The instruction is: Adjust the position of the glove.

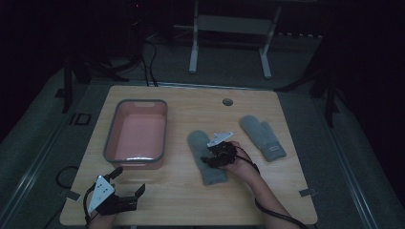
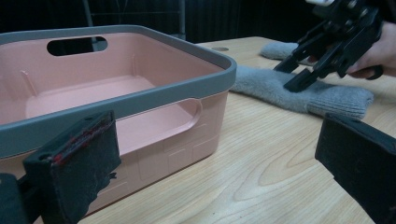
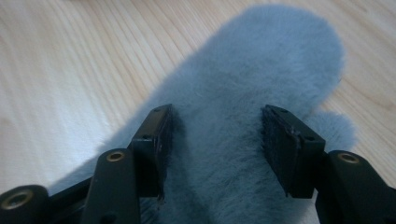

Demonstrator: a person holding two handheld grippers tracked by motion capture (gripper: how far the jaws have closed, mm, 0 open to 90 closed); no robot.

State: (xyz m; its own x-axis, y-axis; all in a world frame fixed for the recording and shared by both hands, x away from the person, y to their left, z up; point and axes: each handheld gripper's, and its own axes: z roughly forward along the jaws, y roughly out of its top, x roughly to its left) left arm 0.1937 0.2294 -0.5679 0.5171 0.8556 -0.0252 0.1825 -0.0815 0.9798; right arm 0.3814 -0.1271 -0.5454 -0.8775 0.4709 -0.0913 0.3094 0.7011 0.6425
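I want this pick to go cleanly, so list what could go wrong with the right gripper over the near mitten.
1. The right gripper straddles only the middle of the near grey mitten with its jaws partly open; it may pinch just the fluffy top layer and slip.
2. Held mid-body, the mitten's ribbed cuff could droop and catch the grey rim of the pink bin if carried there.
3. The left gripper, open near the bin's front corner, could get in the way.

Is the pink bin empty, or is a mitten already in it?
Empty: the pink bin shows a bare floor, and both grey mittens lie on the table.
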